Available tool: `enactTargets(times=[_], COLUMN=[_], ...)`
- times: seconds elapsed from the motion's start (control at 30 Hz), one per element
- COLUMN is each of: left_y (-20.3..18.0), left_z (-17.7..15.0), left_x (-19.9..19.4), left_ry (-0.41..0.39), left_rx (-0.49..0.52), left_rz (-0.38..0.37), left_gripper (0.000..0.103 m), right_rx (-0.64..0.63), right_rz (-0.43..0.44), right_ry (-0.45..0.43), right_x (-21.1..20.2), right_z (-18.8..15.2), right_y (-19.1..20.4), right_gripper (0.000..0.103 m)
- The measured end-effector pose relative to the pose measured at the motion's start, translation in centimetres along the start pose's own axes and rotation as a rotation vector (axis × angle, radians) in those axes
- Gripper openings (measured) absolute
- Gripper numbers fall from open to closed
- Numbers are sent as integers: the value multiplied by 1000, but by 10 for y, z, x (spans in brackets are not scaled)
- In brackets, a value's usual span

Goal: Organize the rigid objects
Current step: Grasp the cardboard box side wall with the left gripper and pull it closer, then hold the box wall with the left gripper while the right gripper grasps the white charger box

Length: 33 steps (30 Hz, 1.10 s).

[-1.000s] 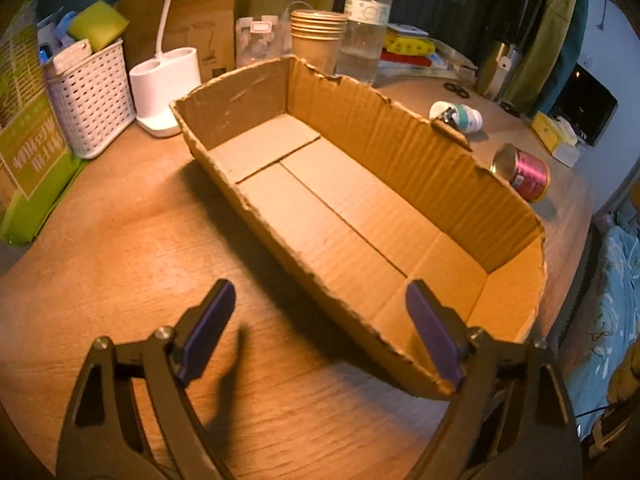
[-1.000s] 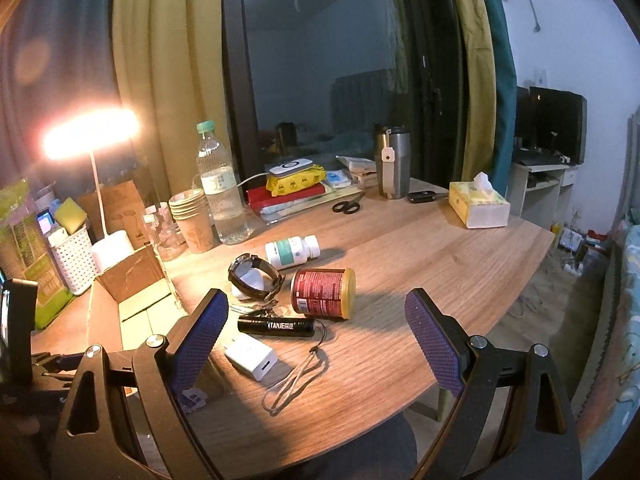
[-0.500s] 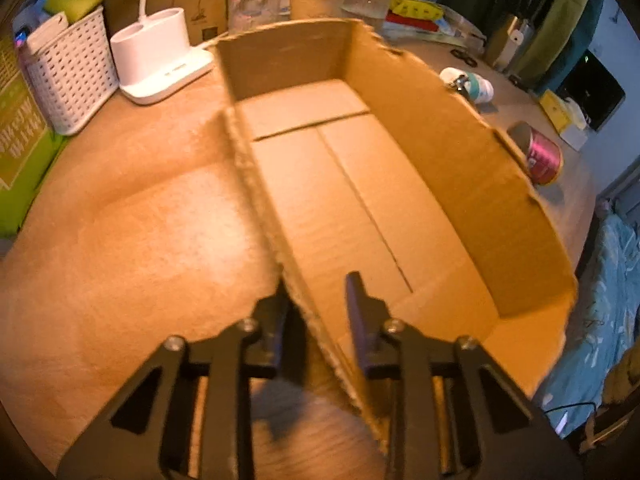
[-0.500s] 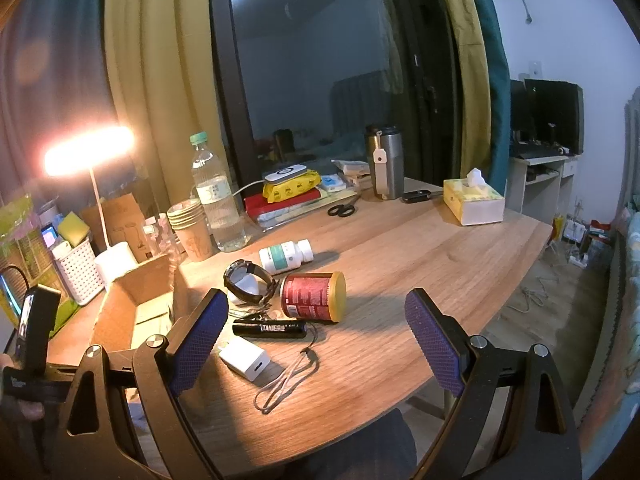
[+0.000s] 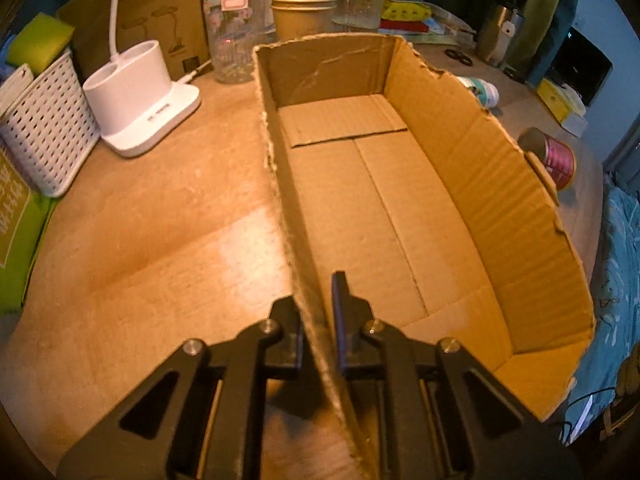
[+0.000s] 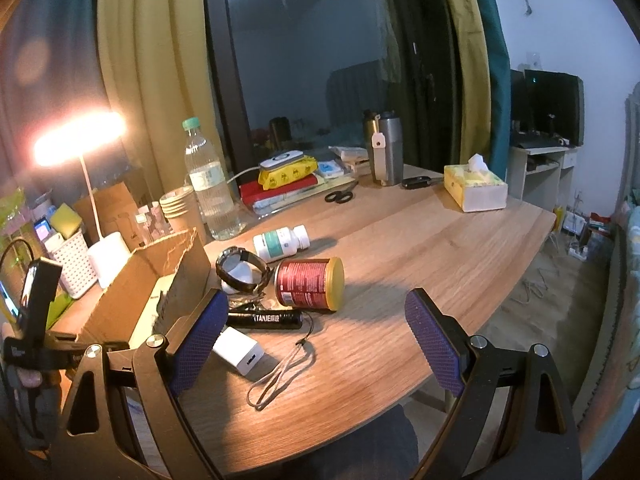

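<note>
The left gripper [image 5: 318,312] has its fingers pressed together on the near long wall of the cardboard box [image 5: 472,184], one finger outside the wall and one inside; the wall's torn edge runs up between them and hides most of the outer pad; the lower part of that wall is blurred and cut off by the frame's bottom edge. The box sits open on the wooden worktop [image 5: 152,232], its floor bare; in the right wrist view only its far end [image 6: 168,256] shows, the rest covered by the right gripper's left finger. The right gripper [image 6: 316,344] hangs above the worktop with its fingers spread wide and nothing between them. Beyond the box's right wall lie the red can [image 6: 310,284] on its side, the white pill bottle [image 6: 282,242] on its side, a wristwatch [image 6: 240,270], a black flashlight [image 6: 266,319] with a grey lanyard, and a white charger block [image 6: 240,350] partly behind the left finger; a tangle of small dark parts between watch and flashlight is too small to identify. From the left wrist the can [image 5: 554,158] and bottle [image 5: 484,94] are half hidden by the box wall; a lamp base [image 5: 138,100] and white basket [image 5: 44,128] stand left of the box.
</note>
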<state>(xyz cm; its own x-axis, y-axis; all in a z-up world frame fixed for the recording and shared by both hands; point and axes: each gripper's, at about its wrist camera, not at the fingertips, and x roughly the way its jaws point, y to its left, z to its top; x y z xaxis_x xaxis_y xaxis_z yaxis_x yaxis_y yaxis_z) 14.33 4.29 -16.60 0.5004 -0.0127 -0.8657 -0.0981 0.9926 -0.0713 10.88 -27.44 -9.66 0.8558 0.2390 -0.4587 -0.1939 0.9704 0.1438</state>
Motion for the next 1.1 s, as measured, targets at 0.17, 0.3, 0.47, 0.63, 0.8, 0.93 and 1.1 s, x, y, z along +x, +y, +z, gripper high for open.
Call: enactTargets(times=[0.17, 0.3, 0.47, 0.63, 0.8, 0.93, 1.1], left_y=[2, 6, 10, 15, 21, 24, 30], left_z=[3, 6, 10, 12, 12, 11, 4], left_x=[4, 8, 12, 14, 17, 16, 12], left_ry=[-35, -65, -96, -107, -126, -121, -121], left_rx=[-3, -6, -9, -29, -58, -58, -88], left_rz=[-18, -27, -46, -87, -133, -179, -199], left_gripper=[11, 11, 11, 11, 11, 11, 11], right_rx=[-13, -21, -35, -45, -44, -31, -58], right_rz=[-10, -21, -40, -55, -81, -95, -79], right_ry=[26, 38, 33, -3, 6, 17, 51], right_x=[11, 19, 23, 24, 31, 35, 46], right_z=[-4, -8, -10, -10, -9, -9, -15], right_y=[4, 10, 16, 20, 17, 14, 26], right_gripper=[92, 92, 92, 92, 92, 92, 92])
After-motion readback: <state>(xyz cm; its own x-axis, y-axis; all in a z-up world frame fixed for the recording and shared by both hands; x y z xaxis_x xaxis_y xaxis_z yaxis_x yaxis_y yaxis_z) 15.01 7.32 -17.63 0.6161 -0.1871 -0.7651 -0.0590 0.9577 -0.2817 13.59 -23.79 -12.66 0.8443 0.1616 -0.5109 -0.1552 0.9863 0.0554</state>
